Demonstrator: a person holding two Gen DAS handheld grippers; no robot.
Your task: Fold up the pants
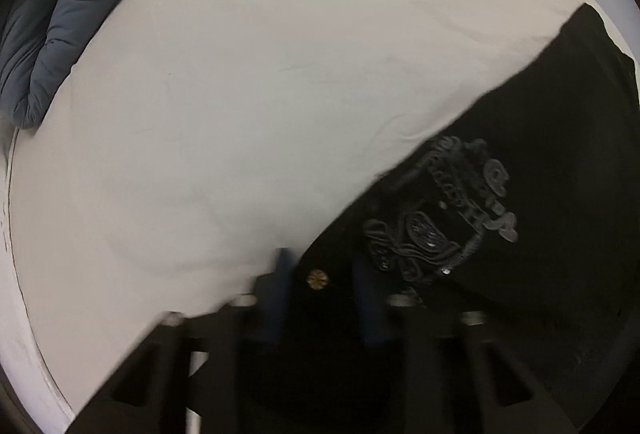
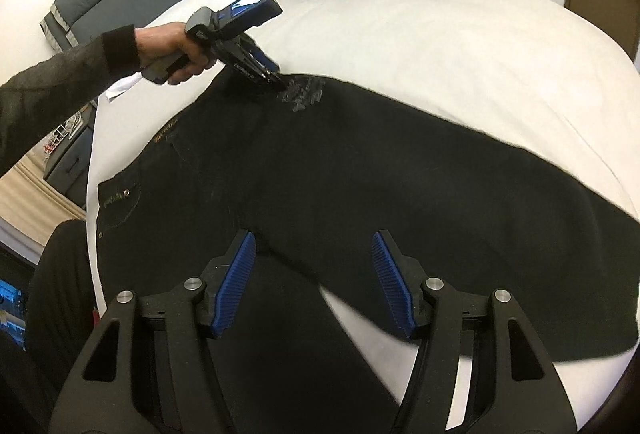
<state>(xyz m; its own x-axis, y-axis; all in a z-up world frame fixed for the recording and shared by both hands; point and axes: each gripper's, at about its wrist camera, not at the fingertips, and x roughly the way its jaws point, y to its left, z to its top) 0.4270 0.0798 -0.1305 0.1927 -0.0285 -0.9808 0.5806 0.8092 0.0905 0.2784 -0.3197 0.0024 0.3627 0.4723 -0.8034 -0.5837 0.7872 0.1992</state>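
Left gripper (image 2: 280, 80) pinching the far edge of the pants (image 2: 360, 186) lying spread on the bed (image 2: 460, 46), right gripper (image 2: 312, 286) hovering half open, empty, over the near leg; likely needing a near-edge grip before folding.

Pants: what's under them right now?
The pants lie spread on the white sheet of the bed, which shows around them and between the legs. Whatever sits directly beneath the fabric is covered. The left gripper pinches their far edge.
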